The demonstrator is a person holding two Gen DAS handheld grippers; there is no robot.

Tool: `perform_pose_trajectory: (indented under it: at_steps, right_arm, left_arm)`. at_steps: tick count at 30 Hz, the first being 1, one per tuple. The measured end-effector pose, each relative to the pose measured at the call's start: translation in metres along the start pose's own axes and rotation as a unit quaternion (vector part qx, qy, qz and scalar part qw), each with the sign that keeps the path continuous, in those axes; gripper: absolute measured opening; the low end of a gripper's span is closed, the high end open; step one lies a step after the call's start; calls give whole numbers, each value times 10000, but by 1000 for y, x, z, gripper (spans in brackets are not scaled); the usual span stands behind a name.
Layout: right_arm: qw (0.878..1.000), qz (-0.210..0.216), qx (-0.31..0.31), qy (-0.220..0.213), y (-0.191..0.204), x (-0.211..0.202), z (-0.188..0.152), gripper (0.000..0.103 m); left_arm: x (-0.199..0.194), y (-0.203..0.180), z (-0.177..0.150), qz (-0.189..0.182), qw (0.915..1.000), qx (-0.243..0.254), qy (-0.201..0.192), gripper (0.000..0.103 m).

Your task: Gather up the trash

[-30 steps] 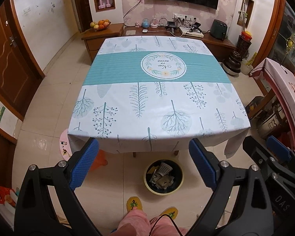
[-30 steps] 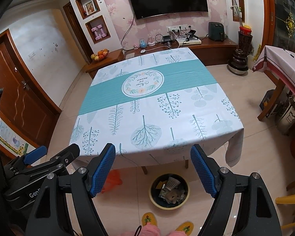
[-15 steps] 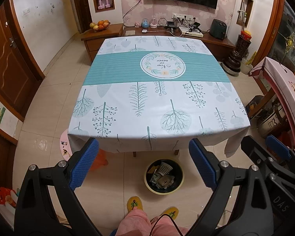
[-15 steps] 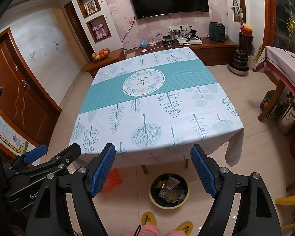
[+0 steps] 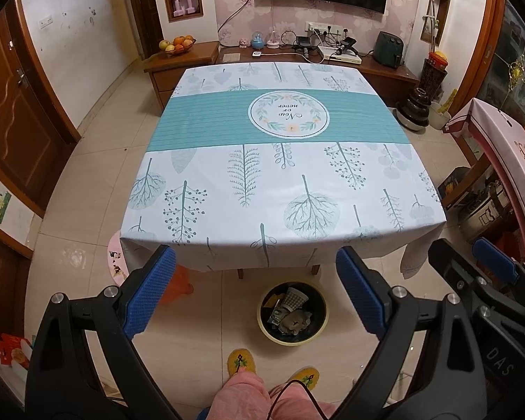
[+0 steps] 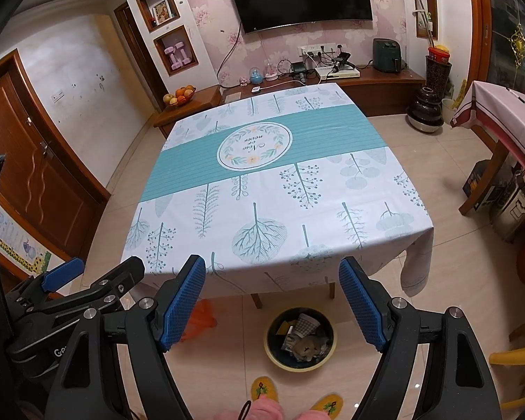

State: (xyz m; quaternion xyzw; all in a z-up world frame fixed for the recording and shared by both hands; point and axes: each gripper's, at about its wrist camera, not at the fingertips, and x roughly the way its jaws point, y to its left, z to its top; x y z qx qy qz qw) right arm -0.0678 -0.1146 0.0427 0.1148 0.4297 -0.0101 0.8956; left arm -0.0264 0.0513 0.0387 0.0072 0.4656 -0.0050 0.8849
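White and teal cloth printed with leaves covers a square table [image 5: 280, 175], its top bare. On the tiled floor at the table's near edge stands a dark trash bin [image 5: 293, 315] with a yellow rim, holding crumpled paper and a cup. Above it hang the left gripper [image 5: 255, 290] and right gripper [image 6: 272, 301], blue-padded jaws spread wide, gripping nothing.

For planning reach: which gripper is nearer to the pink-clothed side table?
Right. The right gripper sits between the left gripper and the side table, which stands to its right.
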Motion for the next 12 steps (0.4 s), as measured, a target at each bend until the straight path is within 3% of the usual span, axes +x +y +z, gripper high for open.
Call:
perform_pose_trajectory:
  at_steps: [12]
  right_arm:
    - [10000,-41,-8,1,-4,-1,-5,80]
  left_arm:
    - [2,6,-2,-23,9999,100,26,92]
